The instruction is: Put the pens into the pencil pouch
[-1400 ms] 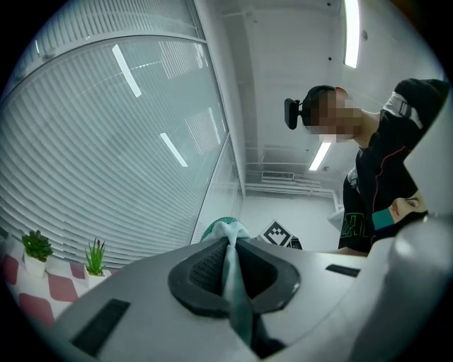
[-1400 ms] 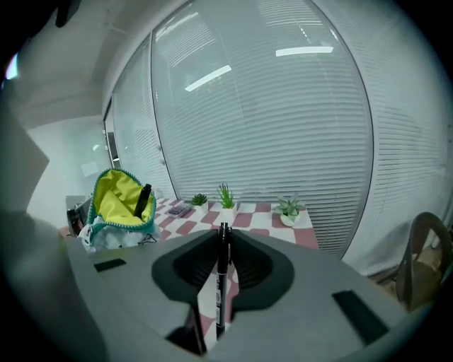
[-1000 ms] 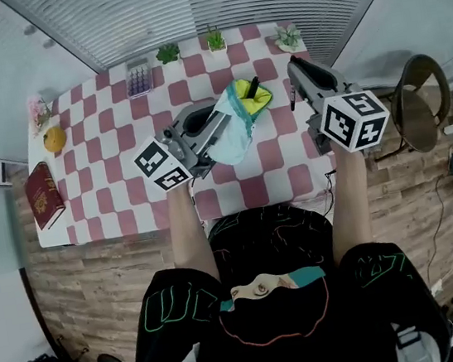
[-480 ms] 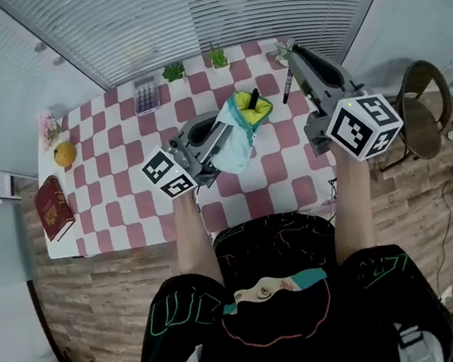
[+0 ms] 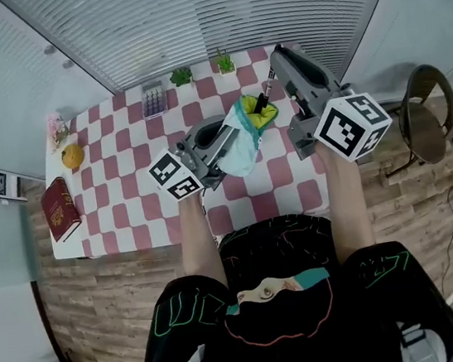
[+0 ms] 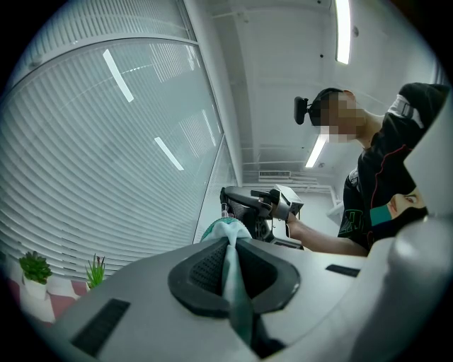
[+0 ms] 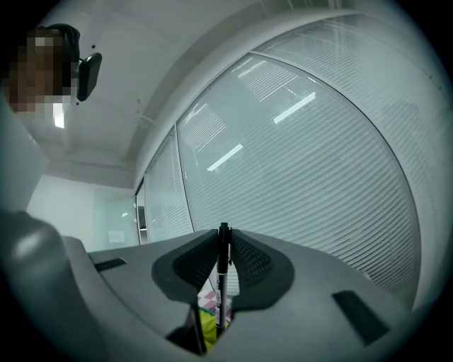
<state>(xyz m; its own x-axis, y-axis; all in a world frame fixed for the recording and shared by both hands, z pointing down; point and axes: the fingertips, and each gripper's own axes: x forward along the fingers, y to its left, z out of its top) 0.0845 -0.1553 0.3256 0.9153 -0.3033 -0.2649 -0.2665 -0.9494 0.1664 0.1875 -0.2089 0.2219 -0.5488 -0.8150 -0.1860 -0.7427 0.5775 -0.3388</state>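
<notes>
Right gripper (image 7: 223,263) clamps 1 black pen (image 7: 224,283) upright between its pads. In the head view the pen's lower end sits at the yellow-lined mouth of the pencil pouch (image 5: 245,131); whether it is inside cannot be told. Left gripper (image 6: 230,272) has its jaws pressed together on the pouch's pale teal fabric, holding it above the red-and-white checked table (image 5: 130,206).

Pen: slim black pen (image 5: 266,98) — near upright, lower end over the pouch mouth.
Pouch: pale-blue fabric pencil pouch (image 5: 238,142) — yellow-lined mouth open.
</notes>
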